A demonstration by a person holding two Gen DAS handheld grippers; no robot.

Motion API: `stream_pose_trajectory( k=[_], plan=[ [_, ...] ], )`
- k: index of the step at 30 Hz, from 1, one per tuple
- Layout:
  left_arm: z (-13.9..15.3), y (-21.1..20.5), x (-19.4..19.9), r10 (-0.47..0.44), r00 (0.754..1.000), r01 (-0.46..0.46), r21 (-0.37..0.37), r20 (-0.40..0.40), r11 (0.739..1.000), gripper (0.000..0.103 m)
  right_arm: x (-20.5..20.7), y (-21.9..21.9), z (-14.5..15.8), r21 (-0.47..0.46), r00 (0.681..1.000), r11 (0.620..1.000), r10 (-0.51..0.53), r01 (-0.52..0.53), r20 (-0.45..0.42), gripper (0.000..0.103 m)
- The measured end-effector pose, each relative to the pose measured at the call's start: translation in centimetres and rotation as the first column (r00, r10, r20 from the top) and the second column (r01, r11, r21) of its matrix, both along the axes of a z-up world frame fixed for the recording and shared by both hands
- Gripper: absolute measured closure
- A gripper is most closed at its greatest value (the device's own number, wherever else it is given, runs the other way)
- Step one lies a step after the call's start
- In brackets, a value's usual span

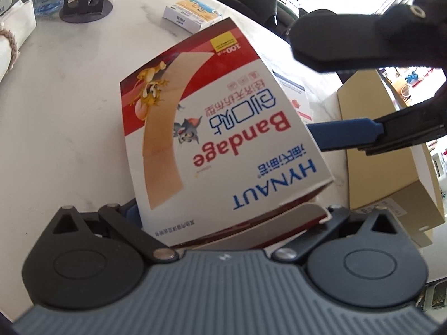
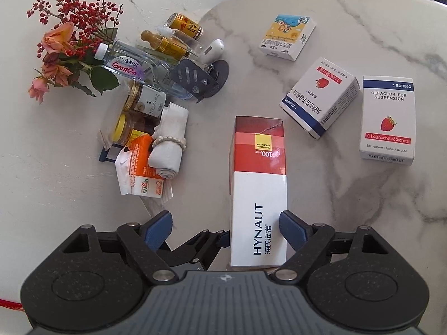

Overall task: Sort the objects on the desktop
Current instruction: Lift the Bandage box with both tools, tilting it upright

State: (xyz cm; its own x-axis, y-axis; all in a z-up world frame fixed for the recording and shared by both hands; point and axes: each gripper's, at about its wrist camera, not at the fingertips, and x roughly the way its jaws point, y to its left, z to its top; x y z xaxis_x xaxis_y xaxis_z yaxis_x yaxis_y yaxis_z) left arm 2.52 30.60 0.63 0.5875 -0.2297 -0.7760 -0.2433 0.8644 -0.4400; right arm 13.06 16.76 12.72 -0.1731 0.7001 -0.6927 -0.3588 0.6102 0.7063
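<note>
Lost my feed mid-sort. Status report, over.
Left gripper shut on bandage box, box tilted. Right gripper jaws open at the box, not clamped. Cefaclor box flat on table, apart.

Daylit white marble table (image 2: 363,28)

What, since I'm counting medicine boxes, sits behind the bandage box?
In the left view, a white strawberry box peeks out behind the bandage box; most of it is covered.

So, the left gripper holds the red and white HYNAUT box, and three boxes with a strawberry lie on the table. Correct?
Not three, two: the tilted strawberry box and the straight strawberry box lie on the table, as the right wrist view shows. The left gripper holds the HYNAUT box.
</note>
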Motion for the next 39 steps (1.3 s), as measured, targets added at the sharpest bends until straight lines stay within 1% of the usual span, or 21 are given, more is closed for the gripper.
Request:
stream_pose_trajectory(
  k=[2,4,6,9,12,14,17,19,22,25,27,28,30,31,32,35,37,39],
  plan=[
    [0.0,0.1,0.0,0.005,1.0,-0.005,-0.013,0.003,1.0,0.0,0.3,-0.2,-0.2,0.015,1.0,1.0,-0.002,0.003,-0.016,0.021],
    [0.2,-0.1,-0.6,0.002,1.0,-0.002,0.003,0.003,1.0,0.0,0.8,-0.8,-0.9,0.03,0.999,0.999,-0.024,0.025,-0.046,0.02],
    [0.2,-0.2,-0.7,0.002,1.0,-0.002,0.008,0.003,1.0,0.0,1.4,-1.4,-1.9,0.045,0.994,0.997,-0.058,0.063,-0.091,0.02],
    [0.1,0.2,-0.6,0.002,1.0,-0.002,-0.01,0.01,1.0,0.0,2.2,-2.4,-3.2,0.073,0.981,0.99,-0.108,0.121,-0.162,0.02],
    [-0.1,0.7,-1.0,0.021,1.0,-0.02,-0.043,0.02,0.999,0.0,2.0,-2.2,-2.9,0.096,0.987,0.992,-0.069,0.084,-0.147,0.02],
    [-0.2,0.8,-1.1,0.03,0.999,-0.029,-0.051,0.027,0.998,0.001,1.8,-2.1,-2.6,0.11,0.99,0.992,-0.041,0.056,-0.134,0.02],
    [-0.1,0.9,-1.3,0.042,0.999,-0.04,-0.057,0.034,0.998,0.006,2.3,-2.0,-3.1,0.104,0.987,0.992,-0.061,0.076,-0.146,0.02],
    [-0.1,1.2,-1.4,0.05,0.998,-0.048,-0.073,0.038,0.996,0.007,2.9,-2.3,-3.8,0.112,0.978,0.987,-0.092,0.114,-0.186,0.02],
    [0.0,1.6,-1.7,0.06,0.997,-0.055,-0.101,0.043,0.993,0.01,3.8,-2.9,-3.7,0.178,0.964,0.975,-0.088,0.135,-0.251,0.02],
    [-0.2,2.1,-2.0,0.055,0.997,-0.048,-0.116,0.055,0.992,0.012,4.7,-3.3,-5.0,0.233,0.916,0.95,-0.106,0.208,-0.387,0.02],
    [-0.1,2.3,-2.1,0.054,0.997,-0.047,-0.122,0.058,0.991,0.011,5.1,-2.3,-5.1,0.182,0.932,0.97,-0.091,0.164,-0.351,0.02],
    [0.0,2.3,-2.1,0.052,0.997,-0.046,-0.109,0.056,0.993,0.011,5.3,-1.8,-5.1,0.152,0.941,0.979,-0.082,0.138,-0.329,0.02],
    [0.2,2.4,-2.0,0.043,0.998,-0.04,-0.065,0.05,0.997,0.007,5.7,-0.7,-5.1,0.091,0.957,0.992,-0.06,0.09,-0.285,0.019],
    [0.3,2.5,-2.0,0.04,0.998,-0.038,-0.053,0.048,0.998,0.007,5.5,-0.2,-4.6,0.116,0.957,0.992,-0.021,0.057,-0.289,0.019],
    [0.3,2.7,-2.0,0.041,0.998,-0.038,-0.065,0.05,0.997,0.007,5.3,0.4,-4.0,0.148,0.955,0.989,0.022,0.022,-0.295,0.02],
    [0.1,3.4,-2.2,0.066,0.996,-0.059,-0.118,0.053,0.991,0.008,4.0,1.6,-2.1,0.255,0.935,0.967,0.105,-0.017,-0.34,0.02],
    [0.1,3.6,-2.3,0.073,0.996,-0.065,-0.126,0.056,0.99,0.009,3.1,2.7,-0.8,0.23,0.948,0.97,0.146,-0.081,-0.282,0.02],
    [0.2,3.5,-2.6,0.072,0.996,-0.065,-0.123,0.056,0.99,0.01,5.0,1.7,-1.5,0.154,0.978,0.988,0.0,0.033,-0.209,0.021]
  ],
)
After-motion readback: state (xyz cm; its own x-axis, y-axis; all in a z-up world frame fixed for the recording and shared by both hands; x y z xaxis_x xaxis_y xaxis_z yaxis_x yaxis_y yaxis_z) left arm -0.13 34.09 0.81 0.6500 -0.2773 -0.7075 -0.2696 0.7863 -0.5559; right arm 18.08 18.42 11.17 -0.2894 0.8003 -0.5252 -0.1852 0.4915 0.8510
